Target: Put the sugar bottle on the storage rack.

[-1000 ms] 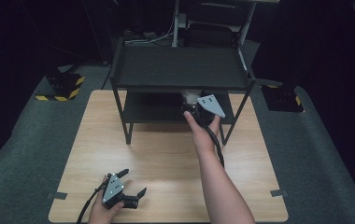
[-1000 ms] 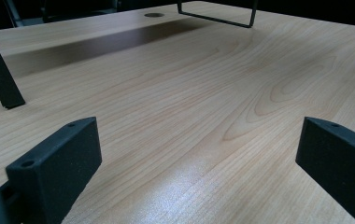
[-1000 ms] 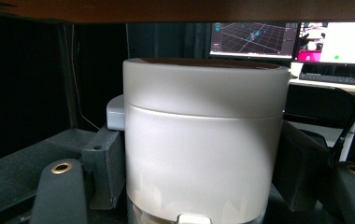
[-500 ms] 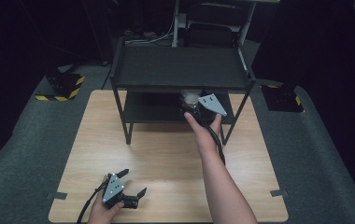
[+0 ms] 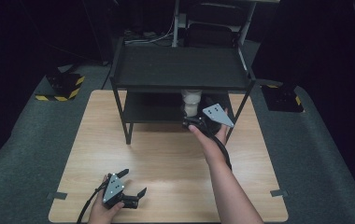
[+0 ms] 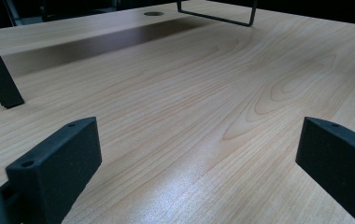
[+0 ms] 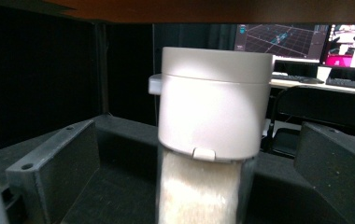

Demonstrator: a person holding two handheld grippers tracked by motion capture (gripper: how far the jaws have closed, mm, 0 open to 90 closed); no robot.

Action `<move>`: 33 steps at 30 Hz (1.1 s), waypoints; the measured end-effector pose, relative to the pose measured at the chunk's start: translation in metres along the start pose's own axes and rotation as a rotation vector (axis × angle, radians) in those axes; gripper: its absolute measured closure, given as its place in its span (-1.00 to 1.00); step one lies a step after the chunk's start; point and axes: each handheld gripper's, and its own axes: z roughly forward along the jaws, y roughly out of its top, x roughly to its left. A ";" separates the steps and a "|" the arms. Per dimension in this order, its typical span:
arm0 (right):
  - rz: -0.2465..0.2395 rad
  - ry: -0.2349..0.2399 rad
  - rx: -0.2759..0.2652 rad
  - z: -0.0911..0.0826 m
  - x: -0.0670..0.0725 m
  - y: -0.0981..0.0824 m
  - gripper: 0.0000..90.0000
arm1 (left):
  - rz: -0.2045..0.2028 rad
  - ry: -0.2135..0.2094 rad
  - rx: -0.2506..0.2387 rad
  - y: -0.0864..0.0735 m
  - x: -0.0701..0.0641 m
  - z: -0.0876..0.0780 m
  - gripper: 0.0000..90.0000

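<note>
We see the right claw (image 5: 195, 119) open on the black rack's (image 5: 180, 70) lower shelf, jaws either side of a white-lidded jar (image 7: 210, 140) without touching it. The left claw (image 5: 133, 189) is open, empty, at 7 o'clock on the wooden surface (image 5: 166, 154).

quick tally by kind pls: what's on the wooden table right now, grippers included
Black two-tier metal shelf rack: 1
Clear jar with a white lid and pale contents, on the rack's lower shelf: 1
Hand-held black two-jaw grippers: 2, the left gripper and the right gripper
Total: 4
</note>
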 end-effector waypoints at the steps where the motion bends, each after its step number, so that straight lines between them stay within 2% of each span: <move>1: -0.001 0.005 -0.005 -0.004 -0.001 -0.001 -1.00 | -0.002 0.000 0.000 0.000 0.000 0.000 -0.99; 13: -0.016 0.041 -0.023 -0.044 -0.004 -0.014 -1.00 | 0.002 0.008 0.005 0.001 -0.002 0.000 -0.99; 17: -0.041 0.055 -0.026 -0.060 -0.005 -0.020 -1.00 | 0.003 0.010 0.003 0.000 -0.002 0.000 -0.99; 24: -0.040 0.073 -0.013 -0.088 -0.010 -0.034 -1.00 | 0.003 0.011 0.004 0.001 -0.003 0.001 -0.99; 33: -0.046 0.067 0.010 -0.119 -0.015 -0.056 -1.00 | 0.002 0.014 0.004 0.001 -0.003 0.001 -0.99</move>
